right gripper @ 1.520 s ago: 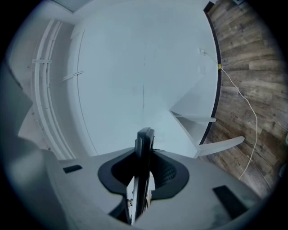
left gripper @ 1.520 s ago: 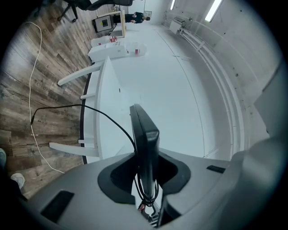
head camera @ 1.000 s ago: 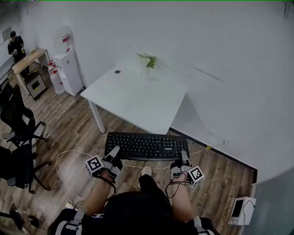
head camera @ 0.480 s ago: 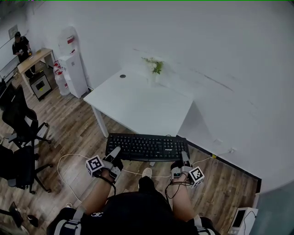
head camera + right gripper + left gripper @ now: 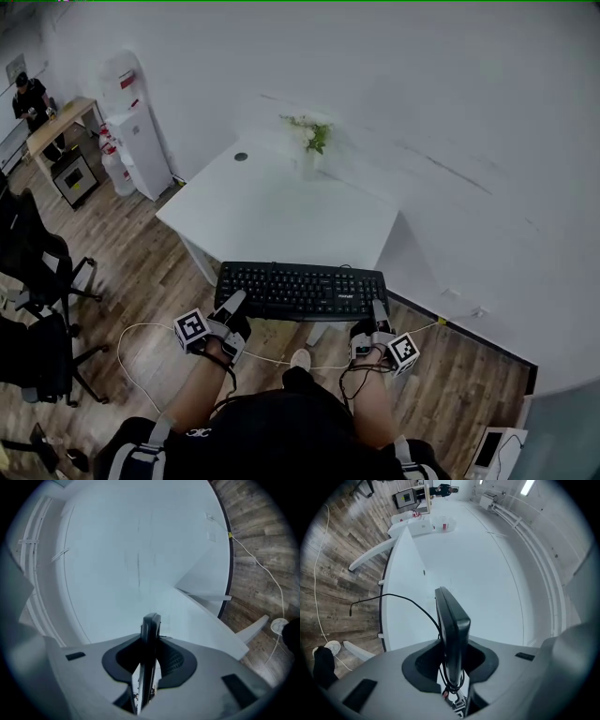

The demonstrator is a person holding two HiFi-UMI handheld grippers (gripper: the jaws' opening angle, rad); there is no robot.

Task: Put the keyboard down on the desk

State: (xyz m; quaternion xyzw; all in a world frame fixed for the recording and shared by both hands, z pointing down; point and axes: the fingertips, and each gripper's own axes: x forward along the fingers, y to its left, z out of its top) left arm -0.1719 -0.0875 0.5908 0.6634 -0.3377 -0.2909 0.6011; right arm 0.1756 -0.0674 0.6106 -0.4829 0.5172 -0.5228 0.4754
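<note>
Left gripper [image 5: 233, 304], lower left of centre: jaws drawn in narrow, clamped on the left end of the keyboard [image 5: 300, 291].

Keyboard: black, held level in the air at lower centre. Its far edge overlaps the near edge of the white tabletop [image 5: 281, 211], and it is not resting on it.

Right gripper [image 5: 377, 309]: same narrow clamp on the right end.

Step in hand, as judged: carrying to the tabletop. The next move calls for bringing the keyboard fully over the surface, lowering both ends evenly, then opening both grippers.
</note>
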